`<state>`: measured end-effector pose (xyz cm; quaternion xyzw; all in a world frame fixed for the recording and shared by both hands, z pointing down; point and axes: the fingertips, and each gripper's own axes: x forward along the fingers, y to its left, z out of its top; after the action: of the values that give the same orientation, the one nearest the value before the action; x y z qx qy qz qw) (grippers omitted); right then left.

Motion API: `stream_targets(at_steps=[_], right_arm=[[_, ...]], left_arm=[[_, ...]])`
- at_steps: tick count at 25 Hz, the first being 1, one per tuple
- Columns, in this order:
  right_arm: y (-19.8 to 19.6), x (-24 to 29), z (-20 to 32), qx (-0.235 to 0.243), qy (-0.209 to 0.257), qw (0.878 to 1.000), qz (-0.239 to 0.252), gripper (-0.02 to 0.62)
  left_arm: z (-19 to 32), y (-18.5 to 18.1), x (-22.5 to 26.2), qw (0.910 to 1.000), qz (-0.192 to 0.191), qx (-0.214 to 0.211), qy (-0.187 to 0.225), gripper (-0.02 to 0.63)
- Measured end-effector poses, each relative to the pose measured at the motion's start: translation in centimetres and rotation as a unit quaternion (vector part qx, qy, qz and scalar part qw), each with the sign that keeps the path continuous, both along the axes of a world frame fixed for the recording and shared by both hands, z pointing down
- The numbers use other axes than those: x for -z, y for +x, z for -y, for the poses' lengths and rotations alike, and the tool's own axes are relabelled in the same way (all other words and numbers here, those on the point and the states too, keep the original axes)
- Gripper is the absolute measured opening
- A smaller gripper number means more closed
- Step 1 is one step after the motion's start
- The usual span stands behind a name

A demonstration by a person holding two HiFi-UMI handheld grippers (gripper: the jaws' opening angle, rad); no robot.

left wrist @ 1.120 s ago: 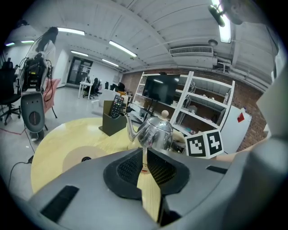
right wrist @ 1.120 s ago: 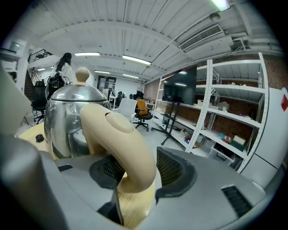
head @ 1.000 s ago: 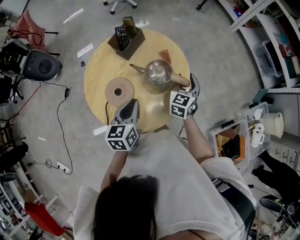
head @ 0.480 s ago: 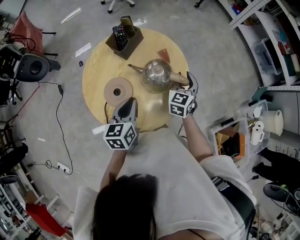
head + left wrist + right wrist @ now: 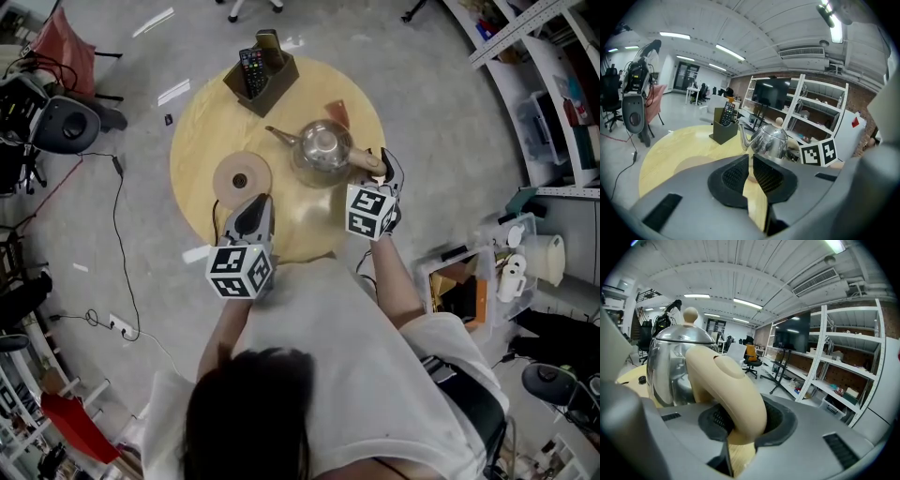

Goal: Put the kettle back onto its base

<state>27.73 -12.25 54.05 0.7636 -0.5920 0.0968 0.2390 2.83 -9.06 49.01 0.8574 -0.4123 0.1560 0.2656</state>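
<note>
Right gripper (image 5: 740, 423): jaws just closing, now partway in and set on the cream handle (image 5: 727, 386) of the kettle (image 5: 322, 145). Ribbed black pads (image 5: 714, 420) pressed against the thick lower bend of that handle, one on each side, with nothing else between them. From the head view, placed at the right edge of the round wooden table (image 5: 199, 131), reaching in from the near side.

Left gripper (image 5: 751, 174): jaws drawn almost together, only a thin slit left between the pads. Holding nothing. Hovering over the near edge of the table, tips close beside the base (image 5: 242, 178) on its near side. Contact with the base not discernible.

Kettle: polished steel with a pale knob on the lid. Standing on the table top right of centre, off the base, spout aimed toward the left edge.

Base: flat tan disc with a dark centre, left of the kettle and apart from it, nothing on top.

Far edge: dark box holder (image 5: 272, 82) with a black remote (image 5: 251, 70) standing in it. Small brown piece (image 5: 336, 112) lying just beyond the kettle.

Writing: black-and-white square markers on the right cube (image 5: 370, 211) and the left cube (image 5: 239, 272). Key print on the remote too small to read.
</note>
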Motion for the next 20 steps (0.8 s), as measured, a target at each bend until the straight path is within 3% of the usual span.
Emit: stream_targets(at_steps=[9, 20], right_arm=[[0.6, 2.7, 0.3, -0.005, 0.038, 0.999, -0.01, 0.112], [-0.9, 6.2, 0.8, 0.032, 0.077, 0.996, -0.022, 0.112]], left_arm=[[0.0, 0.0, 0.1, 1.0, -0.002, 0.003, -0.002, 0.051], [0.0, 0.1, -0.1, 0.9999, -0.013, 0.007, -0.005, 0.051]])
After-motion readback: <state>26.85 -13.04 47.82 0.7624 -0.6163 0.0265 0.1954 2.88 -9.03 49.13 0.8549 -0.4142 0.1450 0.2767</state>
